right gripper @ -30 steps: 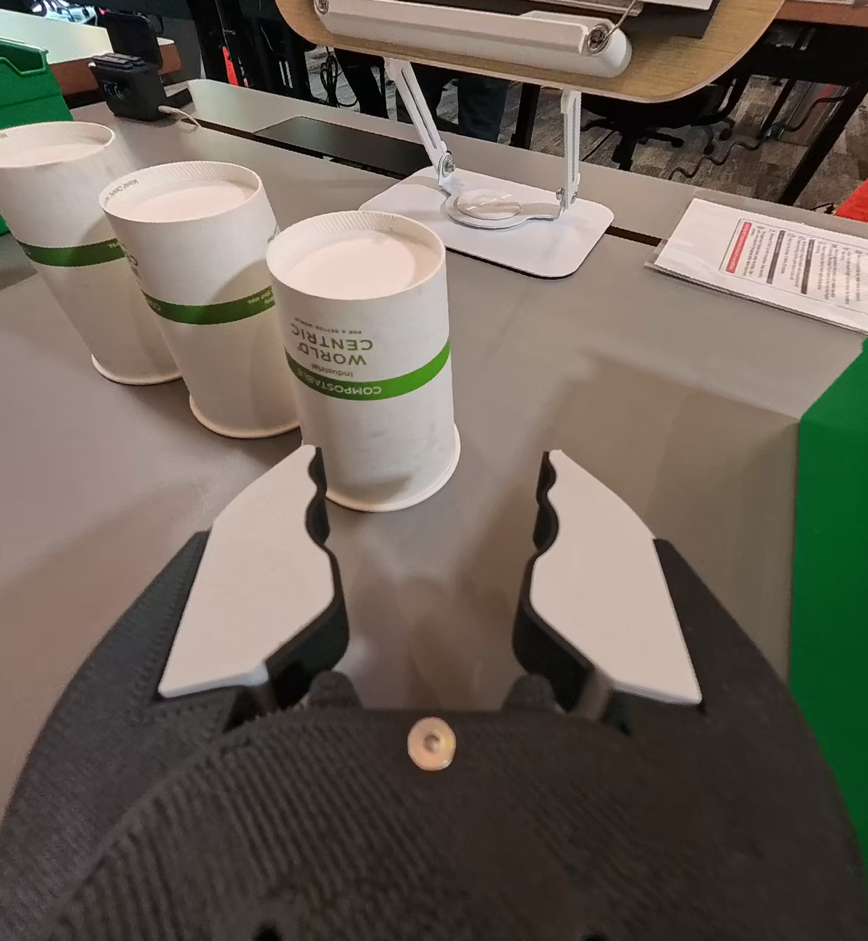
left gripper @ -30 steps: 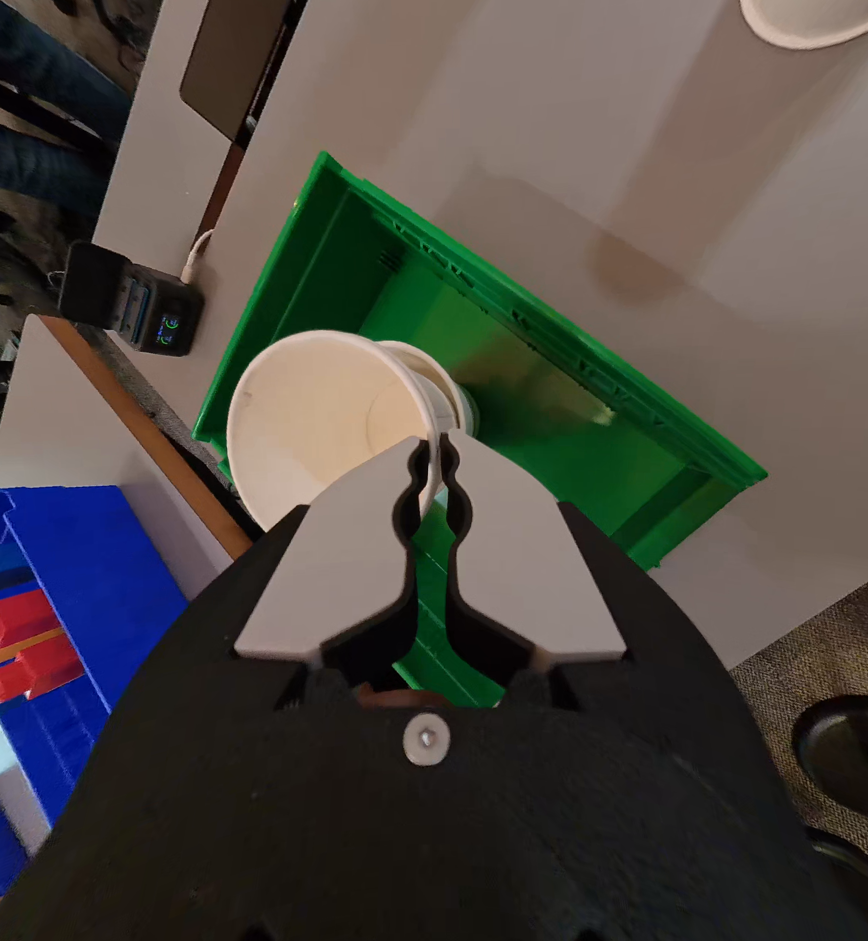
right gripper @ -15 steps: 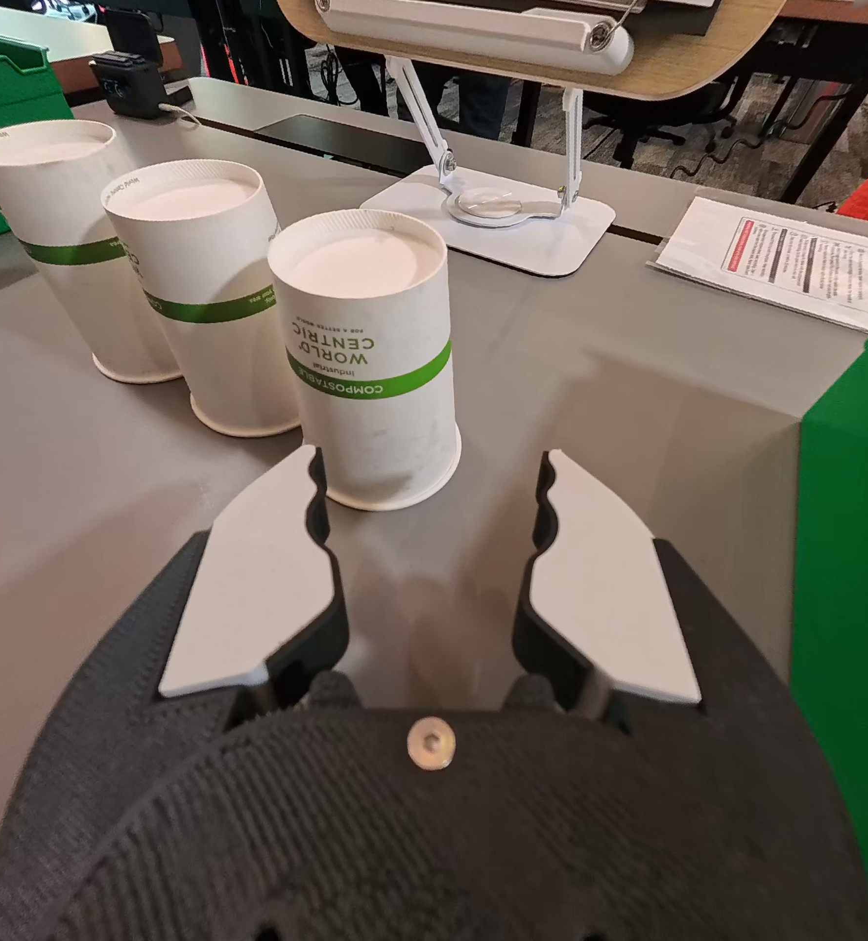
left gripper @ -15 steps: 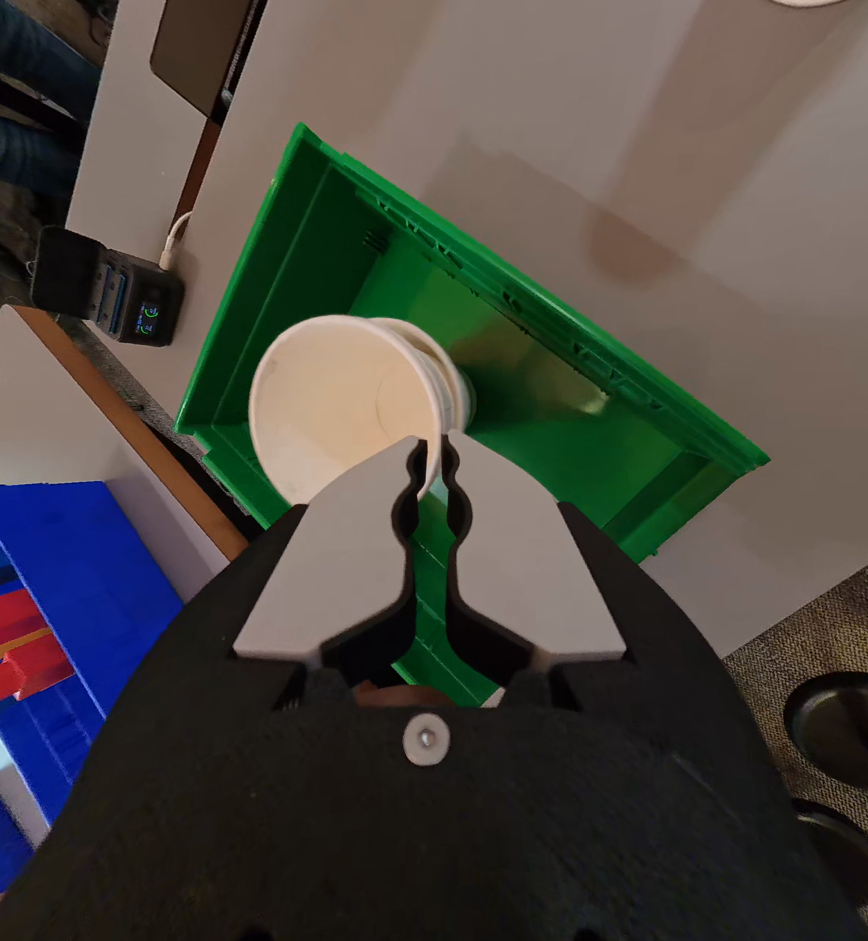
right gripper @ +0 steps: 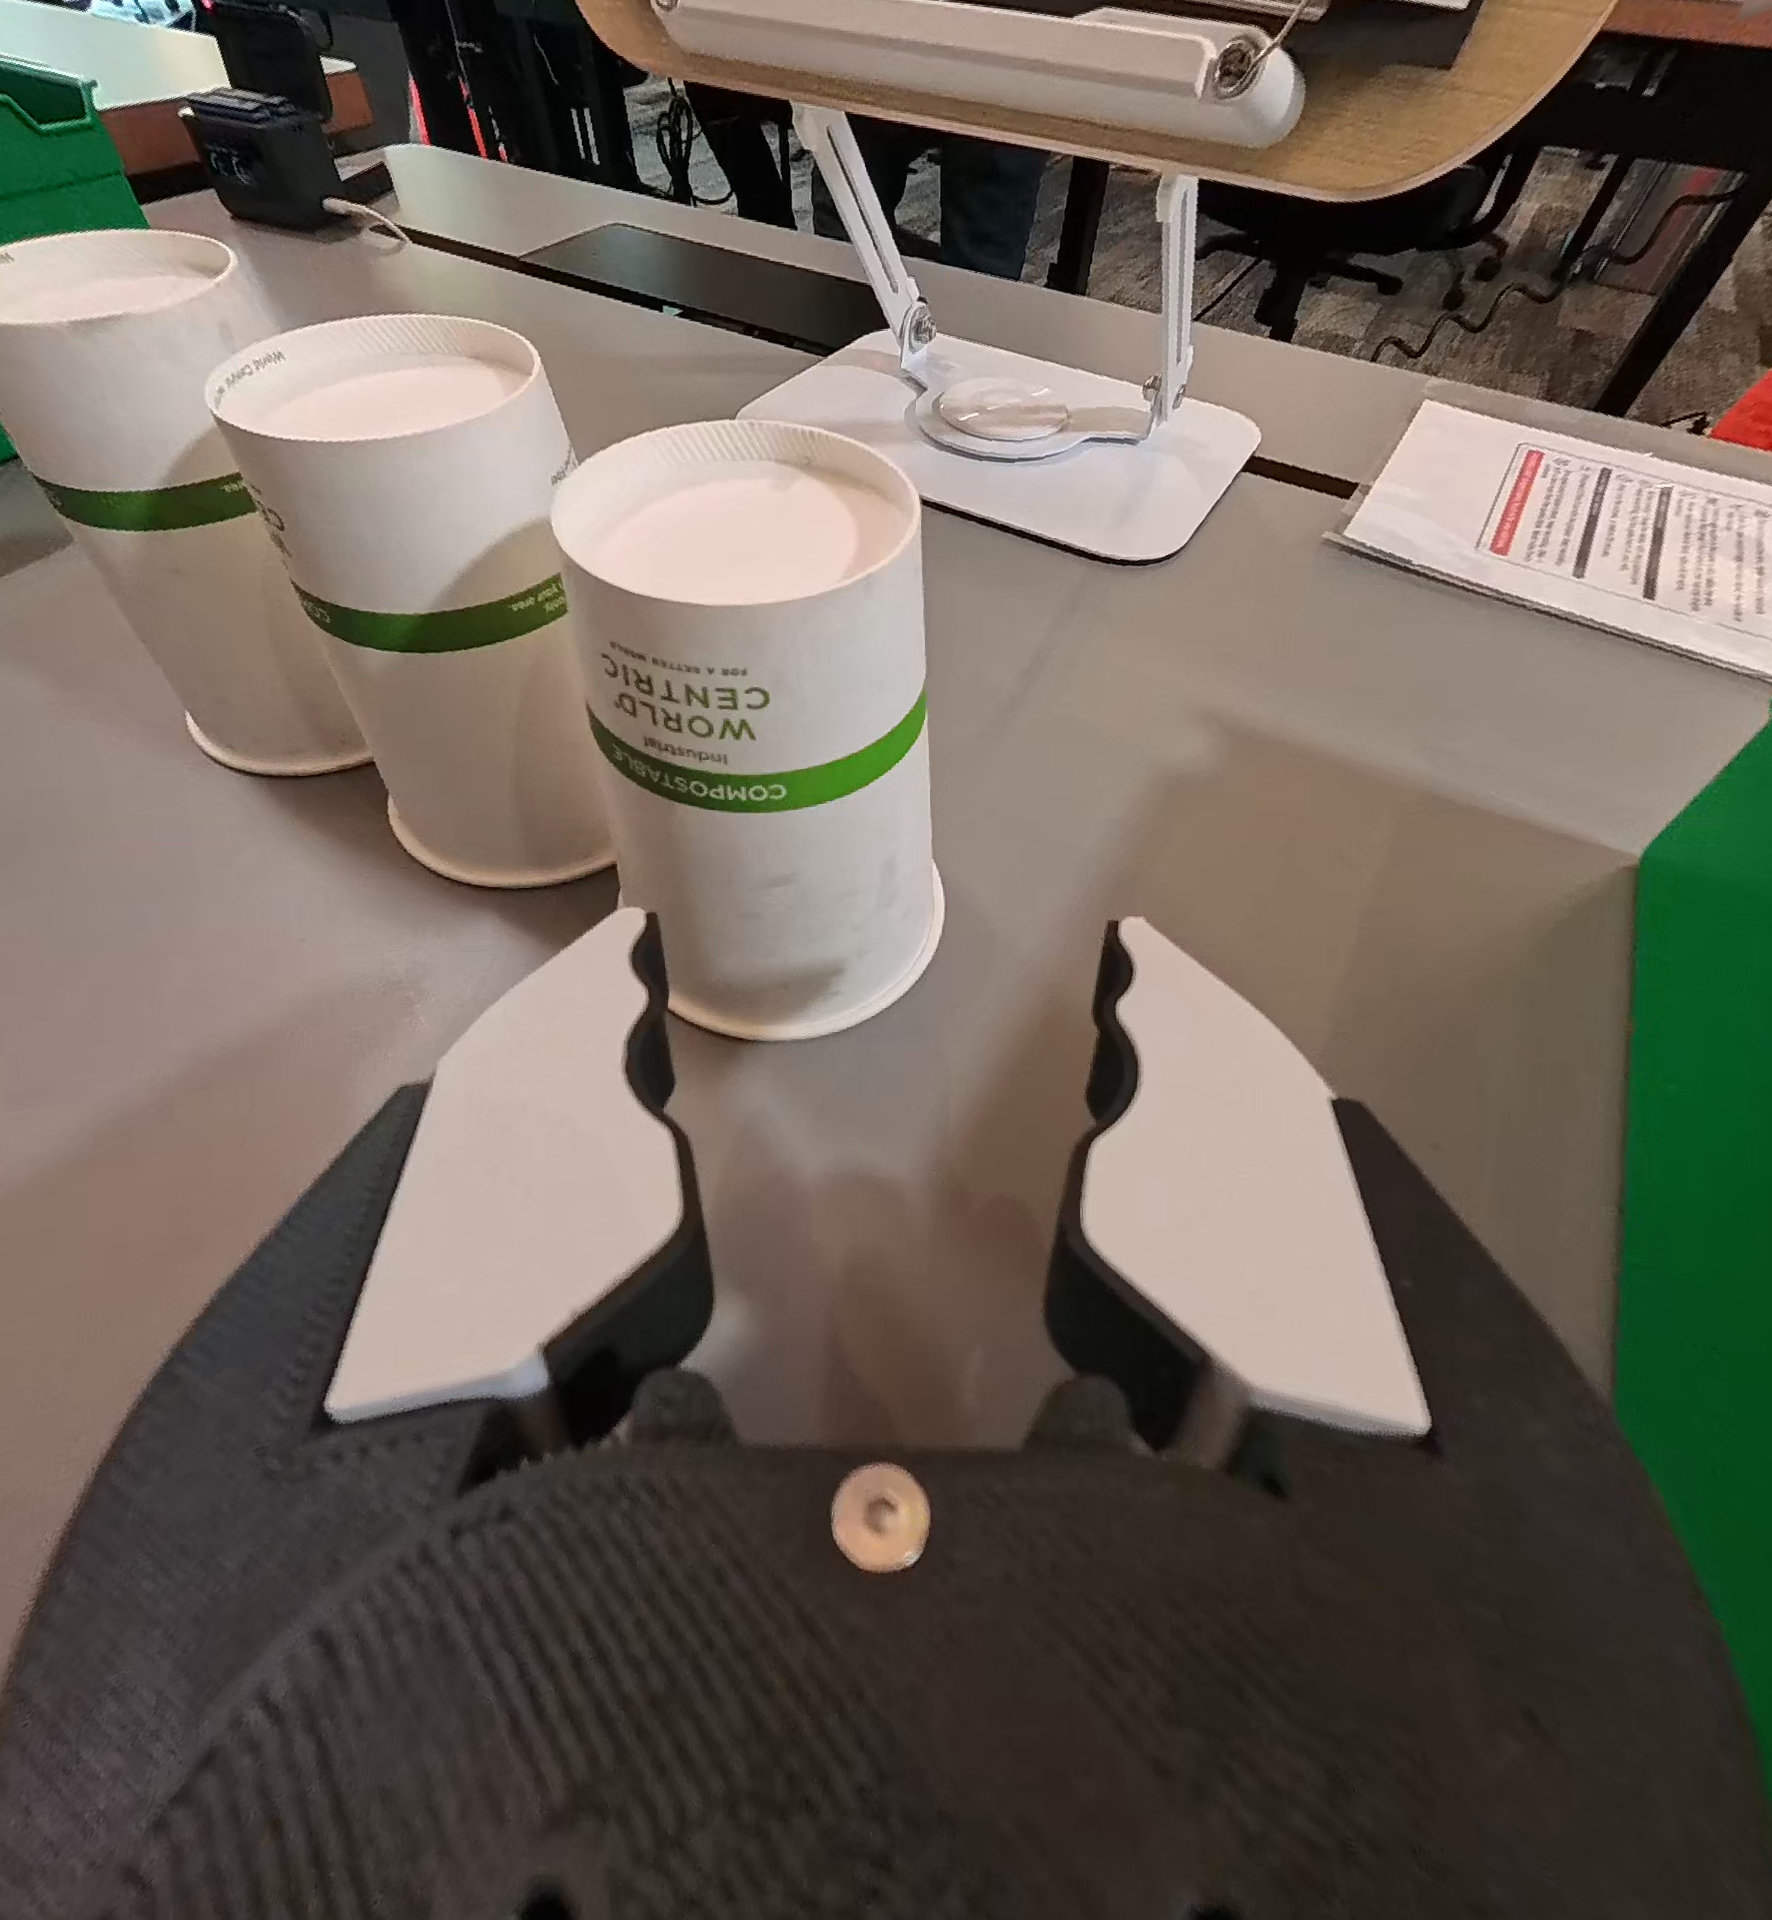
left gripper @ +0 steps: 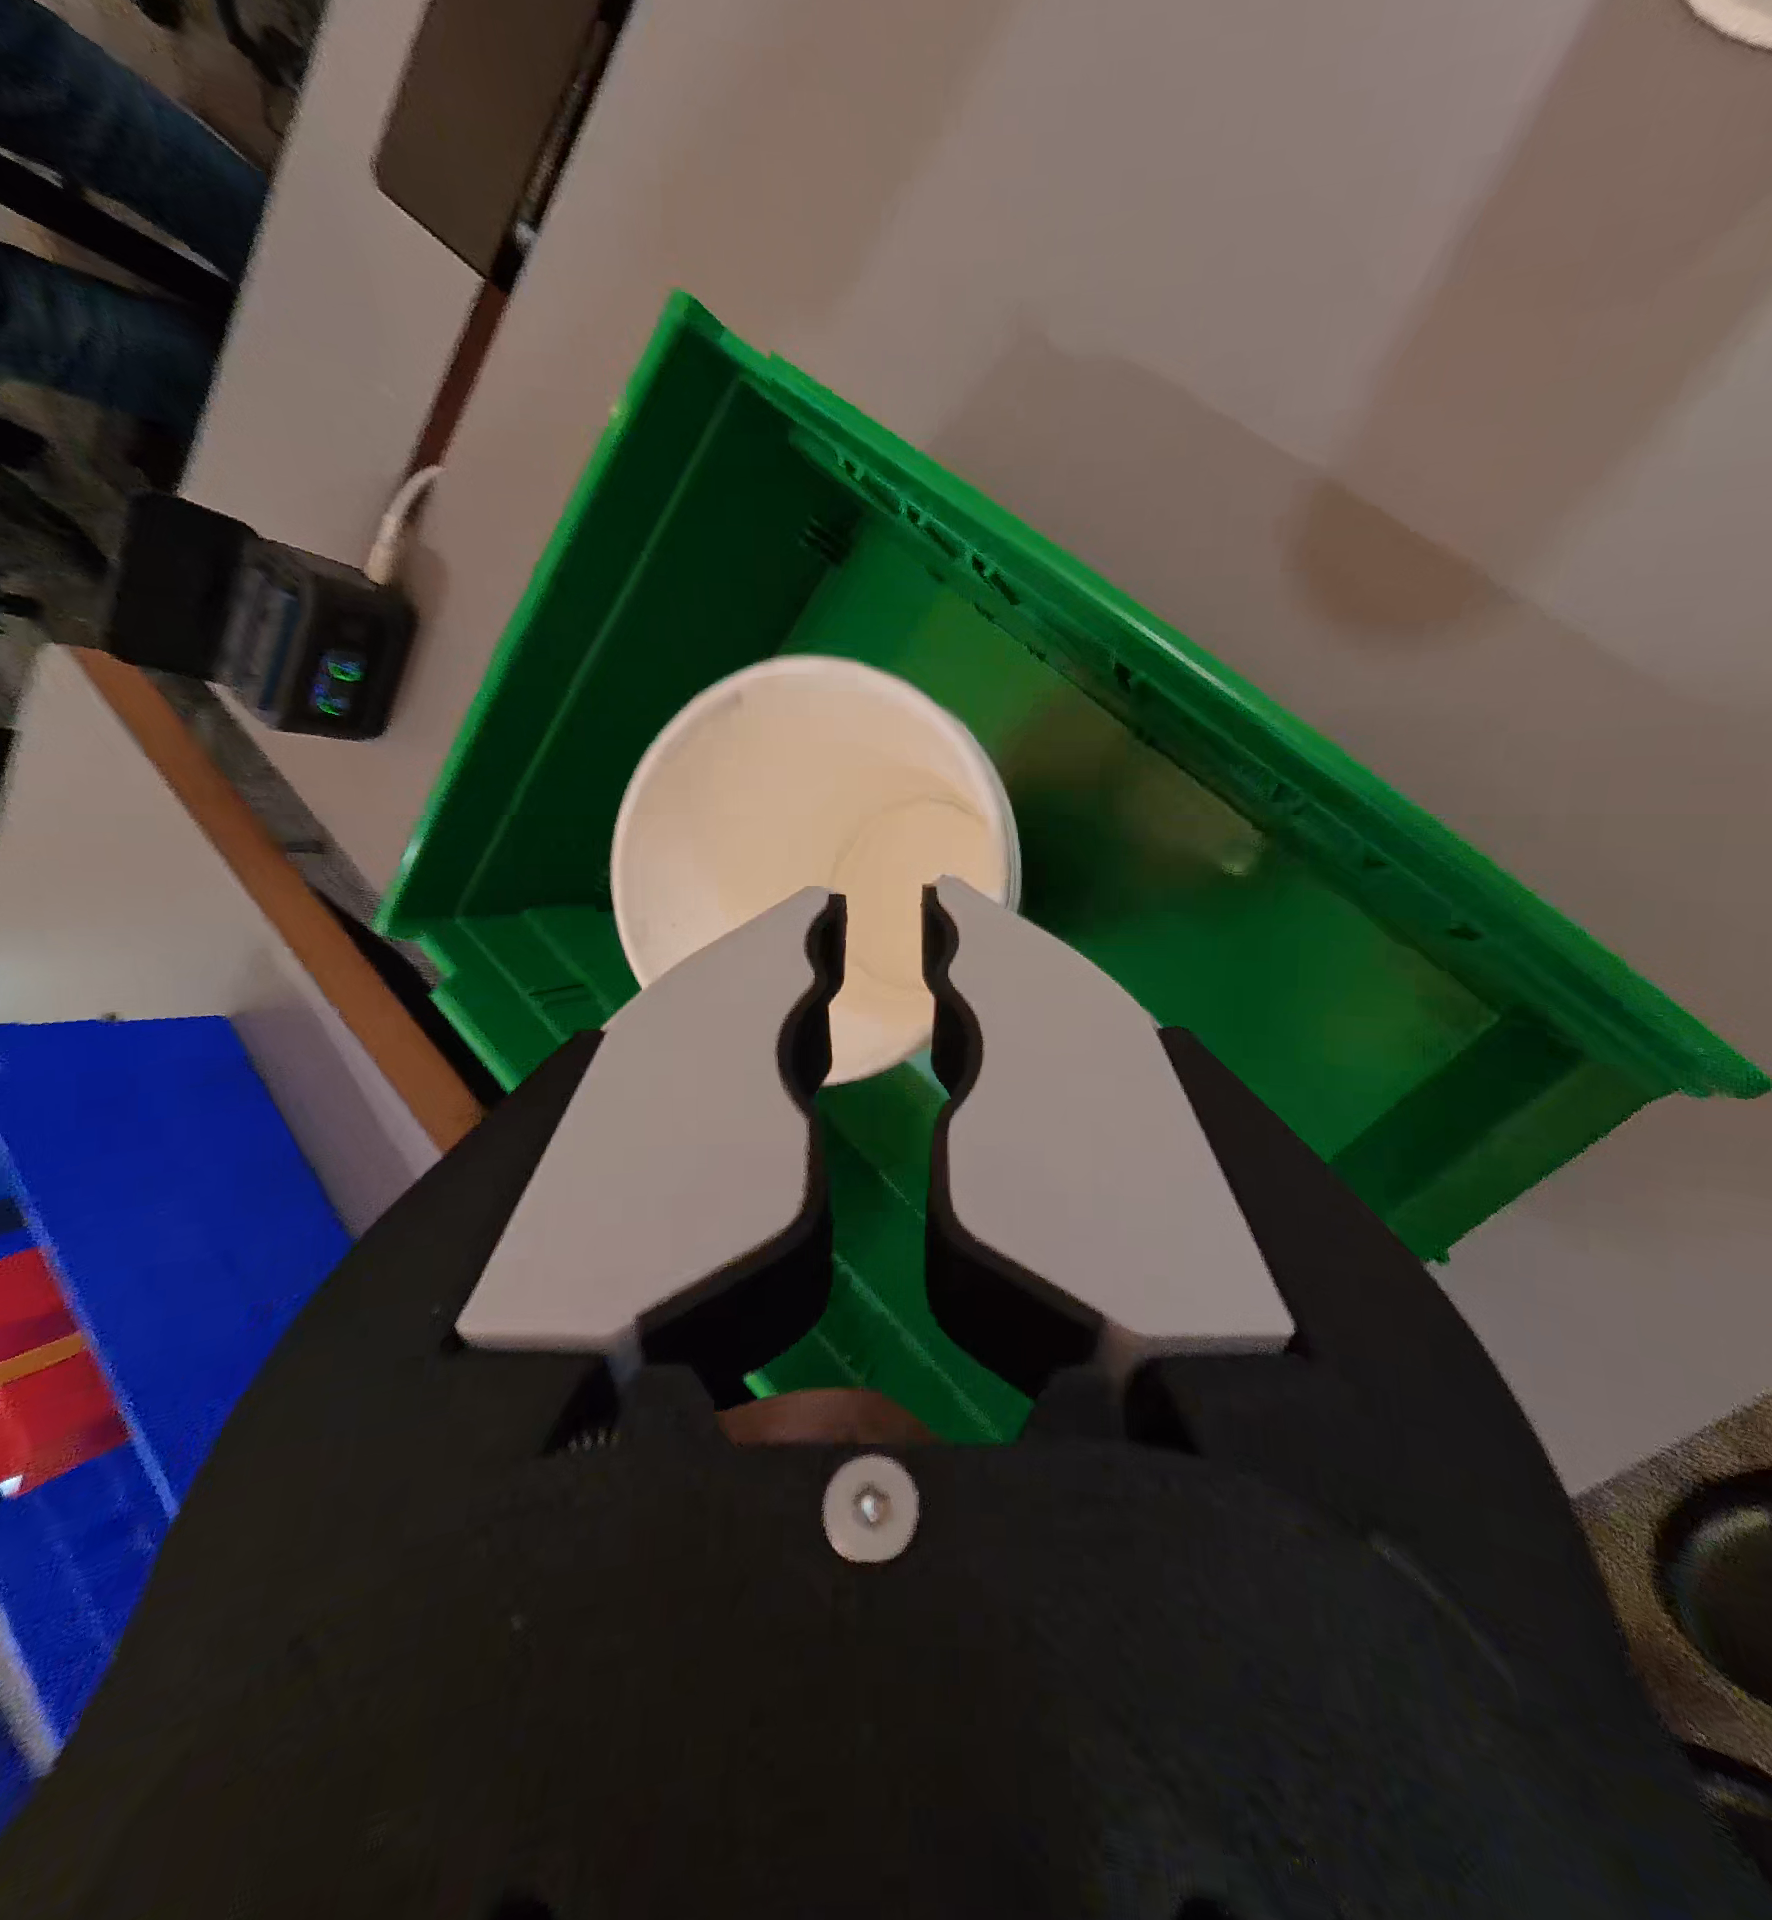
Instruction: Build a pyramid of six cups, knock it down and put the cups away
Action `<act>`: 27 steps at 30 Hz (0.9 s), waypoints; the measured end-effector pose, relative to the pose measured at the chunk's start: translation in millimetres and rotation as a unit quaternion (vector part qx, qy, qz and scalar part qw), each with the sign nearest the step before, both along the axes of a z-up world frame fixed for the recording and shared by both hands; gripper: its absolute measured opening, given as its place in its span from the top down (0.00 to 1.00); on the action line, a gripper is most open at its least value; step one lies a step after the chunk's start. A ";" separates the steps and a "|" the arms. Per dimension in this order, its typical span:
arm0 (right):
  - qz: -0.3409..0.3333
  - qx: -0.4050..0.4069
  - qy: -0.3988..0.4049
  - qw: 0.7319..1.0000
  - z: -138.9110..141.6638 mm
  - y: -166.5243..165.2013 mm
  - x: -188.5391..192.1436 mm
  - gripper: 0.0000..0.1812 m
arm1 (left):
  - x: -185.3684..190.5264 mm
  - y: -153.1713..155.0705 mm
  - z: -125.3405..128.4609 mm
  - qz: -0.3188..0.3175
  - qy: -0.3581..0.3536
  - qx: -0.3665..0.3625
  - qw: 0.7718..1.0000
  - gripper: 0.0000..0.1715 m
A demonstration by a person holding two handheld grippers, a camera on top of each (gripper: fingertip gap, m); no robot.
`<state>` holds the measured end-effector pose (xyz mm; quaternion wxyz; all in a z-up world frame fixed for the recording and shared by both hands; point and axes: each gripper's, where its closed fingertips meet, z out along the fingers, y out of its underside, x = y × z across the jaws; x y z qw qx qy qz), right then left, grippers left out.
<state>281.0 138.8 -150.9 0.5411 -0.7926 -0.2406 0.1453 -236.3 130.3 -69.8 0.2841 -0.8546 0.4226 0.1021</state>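
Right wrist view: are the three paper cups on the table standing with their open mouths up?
No. All three paper cups stand upside down on the grey table, closed bases up and wide rims on the surface.

On table (right gripper: 1277,748): 3 upturned cups in a row, nearest cup (right gripper: 768,727) right, middle cup (right gripper: 414,613) and farthest cup (right gripper: 113,499) left; stand base (right gripper: 1007,436) behind; paper sheet (right gripper: 1609,530) far right. Upright cup (left gripper: 809,831) inside bin (left gripper: 1308,862).

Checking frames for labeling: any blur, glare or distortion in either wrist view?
Left wrist view: motion blur on the blue bin and black device; paper cup softly smeared; green bin edges bow from the wide lens. Right wrist view: sharp on the three upturned cups; soft sheen on the table.
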 end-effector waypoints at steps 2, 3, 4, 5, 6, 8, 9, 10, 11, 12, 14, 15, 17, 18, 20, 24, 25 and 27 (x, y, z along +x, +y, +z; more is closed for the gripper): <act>0.000 0.000 0.001 1.000 0.2 0.0 0.0 0.56 | -1.3 -0.9 -10.3 0.003 -0.004 -0.028 1.000 0.92; 0.000 0.000 0.001 1.000 0.2 0.0 0.2 0.56 | -2.4 -1.0 -14.3 0.005 -0.004 -0.036 0.999 0.94; 0.000 -0.001 0.002 1.000 0.2 0.1 0.3 0.56 | -2.9 0.0 -16.8 0.006 -0.005 -0.037 0.999 0.95; 0.000 -0.002 0.003 1.000 0.1 0.2 0.3 0.56 | -4.0 1.5 -18.4 0.008 -0.007 -0.035 0.999 0.97; 0.000 -0.002 0.003 1.000 0.1 0.3 0.5 0.56 | -5.0 2.4 -19.7 0.011 -0.010 -0.034 0.999 0.98; 0.000 -0.003 0.004 1.000 0.0 0.4 0.6 0.56 | -6.7 1.9 -21.9 0.017 -0.013 -0.036 0.999 0.98; 0.000 -0.003 0.004 1.000 -0.1 0.5 0.4 0.56 | -6.6 1.1 -21.8 0.015 -0.014 -0.035 0.999 0.98; 0.001 -0.003 0.003 1.000 -0.2 0.4 0.3 0.56 | -6.4 1.3 -20.3 0.014 -0.014 -0.028 0.999 0.97; 0.001 -0.003 0.002 1.000 -0.4 0.4 0.0 0.56 | -6.1 2.0 -17.7 0.013 -0.014 -0.019 1.000 0.97; 0.001 -0.003 0.000 1.000 -0.7 0.4 -0.2 0.56 | -5.5 2.6 -14.6 0.012 -0.016 -0.010 1.000 0.97; 0.002 -0.003 -0.002 1.000 -1.2 0.3 -0.7 0.56 | -1.2 2.2 -9.5 0.007 -0.027 -0.003 1.000 0.95; 0.002 -0.003 -0.004 1.000 -1.3 0.3 -0.9 0.56 | 1.5 2.0 -8.1 0.005 -0.033 -0.002 0.999 0.95; 0.002 -0.003 -0.006 1.000 -1.5 0.1 -1.3 0.56 | 2.2 3.3 -9.3 0.004 -0.024 0.001 1.000 0.95; 0.002 -0.002 -0.006 1.000 -1.4 0.1 -1.3 0.56 | 0.8 4.1 -11.6 0.005 -0.014 0.001 1.000 0.96; 0.002 0.000 -0.006 1.000 -0.9 -0.1 -1.2 0.56 | -0.3 5.5 -16.4 0.006 -0.004 -0.002 1.000 0.96; 0.001 0.001 -0.003 1.000 -0.3 -0.1 -0.7 0.56 | 2.4 7.3 -18.2 0.009 -0.020 0.002 1.000 0.98; 0.001 -0.001 -0.003 1.000 -0.6 0.1 -0.6 0.56 | 2.7 6.1 -18.5 0.009 -0.023 -0.001 1.000 0.98; 0.002 -0.003 -0.003 1.000 -1.1 0.3 -0.6 0.56 | 2.4 5.0 -16.9 0.009 -0.023 0.000 1.000 0.95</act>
